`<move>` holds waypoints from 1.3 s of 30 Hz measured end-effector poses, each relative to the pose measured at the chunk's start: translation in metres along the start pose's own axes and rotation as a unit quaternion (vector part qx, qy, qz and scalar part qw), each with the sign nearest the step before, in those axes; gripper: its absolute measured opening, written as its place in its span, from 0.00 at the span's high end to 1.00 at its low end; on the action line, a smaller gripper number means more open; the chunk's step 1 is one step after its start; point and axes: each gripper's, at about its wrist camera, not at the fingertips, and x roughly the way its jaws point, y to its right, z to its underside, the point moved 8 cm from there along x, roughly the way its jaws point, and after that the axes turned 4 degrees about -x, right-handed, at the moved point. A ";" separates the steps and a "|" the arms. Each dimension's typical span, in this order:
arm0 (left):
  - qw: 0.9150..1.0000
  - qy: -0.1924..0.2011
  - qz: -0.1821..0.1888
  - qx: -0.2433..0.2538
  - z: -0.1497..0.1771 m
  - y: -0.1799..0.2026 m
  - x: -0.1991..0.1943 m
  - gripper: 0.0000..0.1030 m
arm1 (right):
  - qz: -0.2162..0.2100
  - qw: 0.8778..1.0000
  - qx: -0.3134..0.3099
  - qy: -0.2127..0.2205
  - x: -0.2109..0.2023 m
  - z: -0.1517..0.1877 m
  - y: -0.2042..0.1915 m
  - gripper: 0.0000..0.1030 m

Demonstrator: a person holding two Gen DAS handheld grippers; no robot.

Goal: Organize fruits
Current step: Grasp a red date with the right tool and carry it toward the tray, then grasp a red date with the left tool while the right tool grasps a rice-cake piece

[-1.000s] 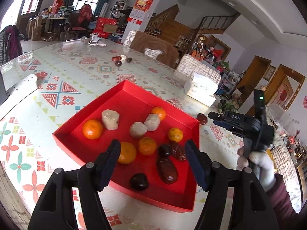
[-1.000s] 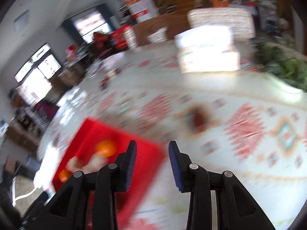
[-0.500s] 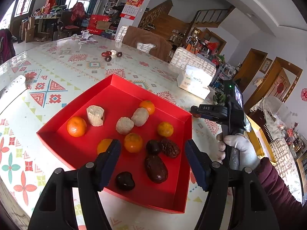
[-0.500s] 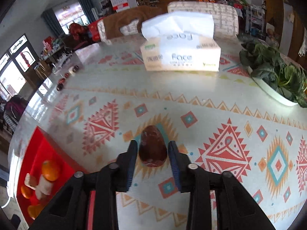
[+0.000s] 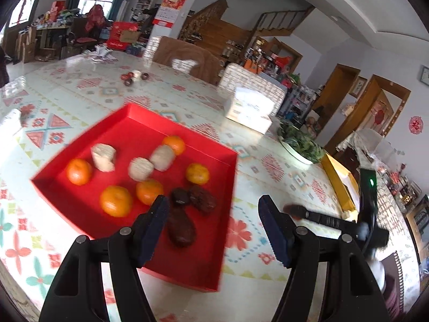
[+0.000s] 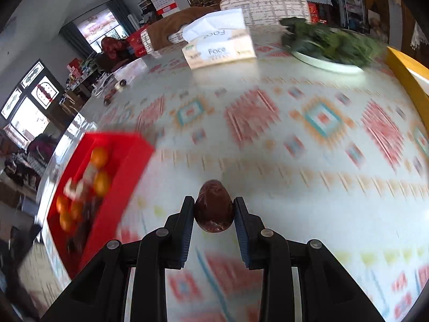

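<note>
Left wrist view: my left gripper (image 5: 213, 224) hangs open and empty over the near edge of the red tray (image 5: 128, 131). Tray is mostly loaded: five oranges (image 5: 116, 200), three pale rough lumps (image 5: 140, 168) (can't tell what fruit) and a cluster of dark wrinkled dates (image 5: 181, 226) toward its near right corner. Tray looks like thin glossy card with shallow folded walls. Off past the tray's right edge, my right gripper (image 5: 293, 210) shows as a blurred black arm with something red-brown at its tip. A few small dark fruits (image 5: 131, 77) sit far off near the table's (image 5: 268, 161) far edge, so I'd say the job is well along but not finished.

Right wrist view: right gripper (image 6: 213, 210) is clamped on a date (image 6: 213, 206), pads pressing both sides; jaws have just been closing onto it. Date is egg-shaped, glossy, dark red-brown, skin slightly creased. It is held over the patterned cloth, apart from the tray (image 6: 120, 171), which is to the left. Left to do: drop this one in, then fetch the far strays (image 6: 118, 87). Beyond sit a cardboard tissue box (image 6: 218, 51) and a white plate of leafy greens (image 6: 329, 45).
</note>
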 end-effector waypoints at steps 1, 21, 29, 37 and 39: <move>1.000 -0.004 0.005 0.002 0.003 0.006 0.002 0.33 | 0.003 1.000 0.000 0.002 -0.006 0.010 0.003 0.68; 0.995 -0.058 0.037 0.067 0.050 0.092 0.029 0.32 | 0.167 0.967 0.133 0.141 -0.133 0.033 0.195 0.60; 0.990 -0.094 0.030 0.100 0.070 0.118 0.055 0.32 | 0.212 0.957 0.164 0.112 -0.111 0.023 0.254 0.56; 0.985 -0.121 0.020 0.121 0.081 0.140 0.092 0.32 | 0.167 0.966 0.160 0.113 -0.094 0.016 0.258 0.62; 0.984 -0.126 0.024 0.127 0.083 0.148 0.102 0.32 | 0.155 0.968 0.159 0.116 -0.093 0.015 0.257 0.62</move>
